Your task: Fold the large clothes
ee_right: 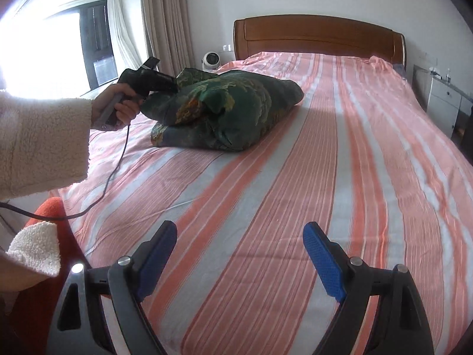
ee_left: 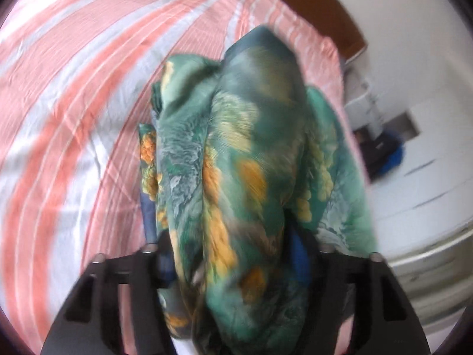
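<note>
A green floral padded garment [ee_right: 224, 109] lies bunched on the left side of the bed, partly lifted at its near end. My left gripper [ee_right: 165, 87] is shut on a fold of the garment and holds that end up. In the left wrist view the garment [ee_left: 236, 177] fills the gap between the fingers and hides their tips; the view is blurred. My right gripper [ee_right: 239, 254] is open and empty, low over the near part of the bed, well apart from the garment.
The bed has a pink and white striped sheet [ee_right: 295, 192] and a wooden headboard [ee_right: 319, 37]. A small white fan [ee_right: 211, 60] stands beside the bed. A white nightstand [ee_right: 443, 100] stands at the right. A window with curtains [ee_right: 153, 20] is at the left.
</note>
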Available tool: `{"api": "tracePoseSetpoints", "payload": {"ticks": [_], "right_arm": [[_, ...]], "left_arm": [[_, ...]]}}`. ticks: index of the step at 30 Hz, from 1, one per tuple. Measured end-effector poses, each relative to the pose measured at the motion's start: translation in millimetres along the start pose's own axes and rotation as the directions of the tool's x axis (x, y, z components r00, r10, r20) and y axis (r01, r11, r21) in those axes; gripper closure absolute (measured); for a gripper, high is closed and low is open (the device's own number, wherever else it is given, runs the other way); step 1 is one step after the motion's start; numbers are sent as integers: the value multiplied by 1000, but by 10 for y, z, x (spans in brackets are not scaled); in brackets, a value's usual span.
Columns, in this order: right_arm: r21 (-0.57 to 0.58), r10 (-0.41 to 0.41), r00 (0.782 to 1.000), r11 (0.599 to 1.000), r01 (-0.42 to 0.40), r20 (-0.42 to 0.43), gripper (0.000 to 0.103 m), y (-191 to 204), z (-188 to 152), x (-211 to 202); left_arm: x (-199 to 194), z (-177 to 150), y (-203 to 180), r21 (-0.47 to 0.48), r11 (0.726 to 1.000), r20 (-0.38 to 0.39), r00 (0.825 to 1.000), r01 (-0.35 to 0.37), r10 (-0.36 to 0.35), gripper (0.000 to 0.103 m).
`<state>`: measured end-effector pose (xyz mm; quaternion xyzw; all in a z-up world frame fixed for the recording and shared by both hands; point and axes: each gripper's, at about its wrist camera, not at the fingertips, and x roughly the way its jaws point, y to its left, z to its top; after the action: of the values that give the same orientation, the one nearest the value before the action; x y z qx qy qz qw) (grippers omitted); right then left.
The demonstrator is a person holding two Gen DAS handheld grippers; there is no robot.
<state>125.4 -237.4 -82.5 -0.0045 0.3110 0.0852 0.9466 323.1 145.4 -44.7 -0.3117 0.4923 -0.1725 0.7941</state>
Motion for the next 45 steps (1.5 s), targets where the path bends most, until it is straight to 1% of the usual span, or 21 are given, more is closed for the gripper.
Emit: {"api": "tracePoseSetpoints", "payload": {"ticks": [1,2,3,7,9,10,12,13,16,18,20,22,27,29,31,35,36,39,41,43,45], "right_arm": [[1,-3,1000,1000,3,4,16,-1,-16,-31],[6,-5,1000,1000,5,7,16,-12,-34,-55],[10,-6,1000,1000,6,8,16,-16,-49,-72],[55,-15,1000,998,15,7,16,-99,-159,-166],[80,-23,1000,997,23,5,16,-137,-195,-198],[87,-29,1000,996,28,4,16,-150,-196,-206],[93,-45,999,995,44,1,15,-154,-243,-222],[98,-53,999,994,53,-5,15,-156,-272,-217],[121,-48,998,991,51,-26,15,-144,-301,-184],[134,-42,998,990,47,-36,15,-110,-301,-169],[130,-37,999,991,41,-37,15,-52,-288,-171],[117,-34,999,992,38,-34,15,22,-281,-186],[76,-32,999,996,35,-36,12,209,-295,-230],[66,-30,999,997,33,-43,12,263,-315,-235],[60,-26,998,998,29,-55,12,307,-337,-228],[49,-23,997,998,27,-75,12,376,-387,-212],[49,-23,996,998,27,-81,12,390,-397,-205],[55,-11,996,998,16,-89,12,427,-416,-204],[57,-1,996,998,6,-86,12,445,-434,-210],[63,6,996,998,0,-92,10,453,-462,-191],[70,0,992,997,9,-128,10,453,-497,-120]], "left_arm": [[-85,-28,29,-21,1000,14,1000,21,-21,30],[-178,-64,53,-39,999,32,999,24,-22,21],[-256,-76,107,-53,999,49,999,3,0,13],[-680,-288,307,-100,995,120,992,-18,30,12],[-896,-449,319,-78,992,155,982,-95,106,11],[-981,-559,266,-48,984,172,969,-170,176,10],[-1133,-762,130,34,940,217,921,-340,325,10],[-1190,-895,62,80,899,255,881,-431,399,9],[-1326,-1107,-52,126,828,335,809,-546,483,7],[-1393,-1225,-169,130,811,362,789,-570,496,6],[-1440,-1307,-244,130,801,383,775,-584,502,6],[-1500,-1371,-354,134,781,409,752,-610,517,6],[-1546,-1432,-477,150,740,448,712,-655,540,6],[-1575,-1465,-499,154,728,459,701,-668,546,6],[-1601,-1484,-520,154,723,464,695,-674,549,6],[-1571,-1514,-482,155,722,466,695,-674,548,3],[-1539,-1525,-447,154,725,459,698,-672,549,3],[-1320,-1624,-251,169,743,380,738,-648,558,2],[-1127,-1728,-109,180,746,327,755,-641,569,2],[-893,-1882,36,196,748,280,767,-634,577,3],[-721,-1997,124,207,741,260,766,-639,588,3]]}}
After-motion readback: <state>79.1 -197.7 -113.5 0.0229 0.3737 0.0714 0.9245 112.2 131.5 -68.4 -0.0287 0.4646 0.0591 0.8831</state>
